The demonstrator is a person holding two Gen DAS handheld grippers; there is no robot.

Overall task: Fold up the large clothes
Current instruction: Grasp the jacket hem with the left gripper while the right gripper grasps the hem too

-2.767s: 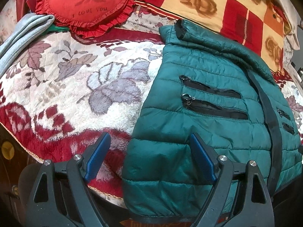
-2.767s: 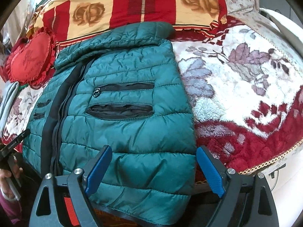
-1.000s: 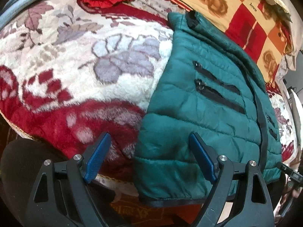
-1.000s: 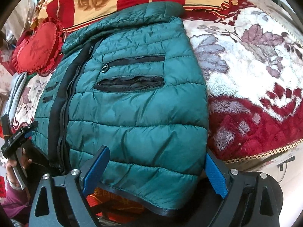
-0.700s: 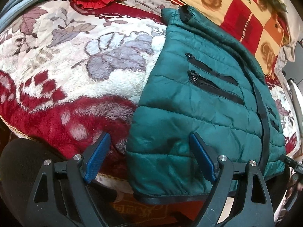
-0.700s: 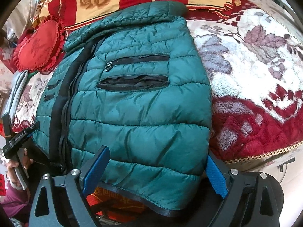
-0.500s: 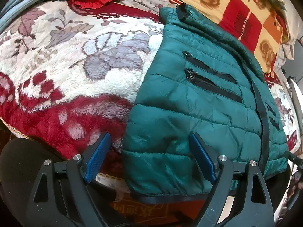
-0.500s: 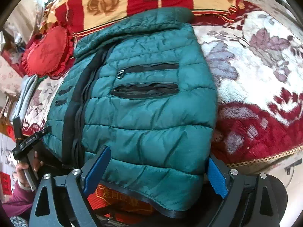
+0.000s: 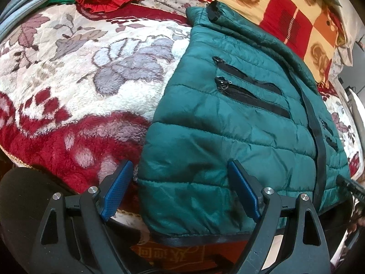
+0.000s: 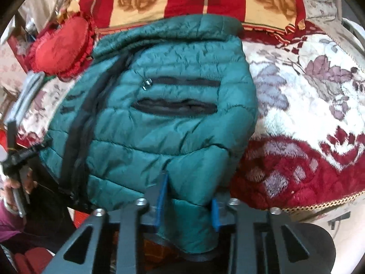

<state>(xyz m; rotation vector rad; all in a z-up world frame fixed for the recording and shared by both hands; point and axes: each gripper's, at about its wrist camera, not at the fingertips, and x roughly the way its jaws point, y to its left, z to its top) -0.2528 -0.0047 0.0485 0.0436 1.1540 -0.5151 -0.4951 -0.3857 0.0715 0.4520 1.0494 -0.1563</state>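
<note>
One green jacket (image 9: 228, 137), one heart cushion (image 10: 61, 48), two tools (image 9: 180, 194) (image 10: 188, 201)

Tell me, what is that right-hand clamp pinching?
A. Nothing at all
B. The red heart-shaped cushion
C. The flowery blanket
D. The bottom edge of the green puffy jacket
D: the right gripper is closing, its blue pads bunching the hem of the green jacket between them.
</note>
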